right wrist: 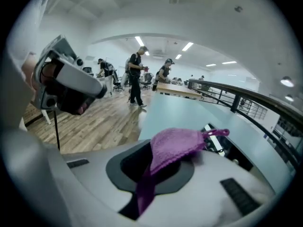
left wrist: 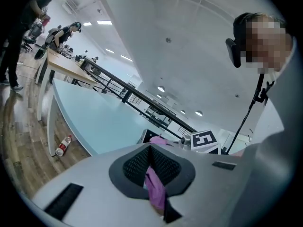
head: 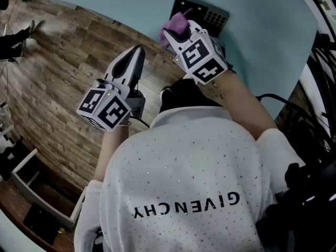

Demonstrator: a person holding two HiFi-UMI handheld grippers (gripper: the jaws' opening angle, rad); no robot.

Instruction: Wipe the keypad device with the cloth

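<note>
The dark keypad device (head: 210,16) lies on the light blue table (head: 262,46), just beyond my right gripper (head: 181,31). That gripper is shut on a purple knitted cloth (head: 177,21), which bulges above the jaws in the right gripper view (right wrist: 177,143), with the keypad device (right wrist: 218,144) just behind it. My left gripper (head: 137,50) hangs over the wooden floor, left of the table and apart from the device. Its jaws are together (left wrist: 151,150), with a thin purple strip in the seam. From there the cloth (left wrist: 158,139) and device (left wrist: 146,136) show far off.
Wooden floor (head: 68,51) lies to the table's left, with a bottle (left wrist: 63,145) on it. Black cables (head: 315,88) run along the table's right side. A white shelf unit (head: 31,182) stands at lower left. Several people (right wrist: 136,74) stand far off.
</note>
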